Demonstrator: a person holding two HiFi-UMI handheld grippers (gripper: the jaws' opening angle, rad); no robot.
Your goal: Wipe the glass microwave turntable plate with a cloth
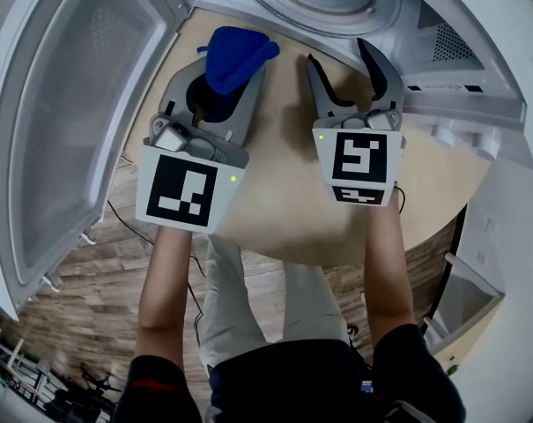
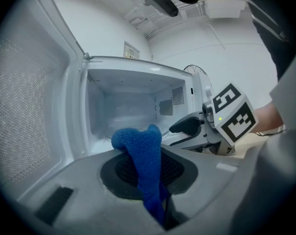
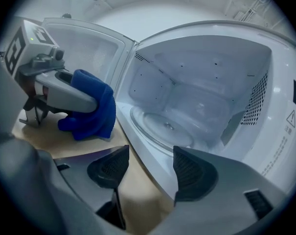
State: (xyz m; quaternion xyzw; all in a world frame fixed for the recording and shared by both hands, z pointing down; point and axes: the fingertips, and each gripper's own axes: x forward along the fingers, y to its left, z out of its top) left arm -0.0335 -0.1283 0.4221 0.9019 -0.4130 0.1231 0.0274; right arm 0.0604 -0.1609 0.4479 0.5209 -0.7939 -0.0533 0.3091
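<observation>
Both grippers in front of the open microwave, cloth in the left one

Nearest, over the round wooden table, the left gripper is clamped on a blue cloth that bunches above its tips. Beside it, the right gripper holds nothing, its jaws spread wide. Beyond them, the glass turntable plate lies inside the white microwave, whose door is swung open on the left.
</observation>
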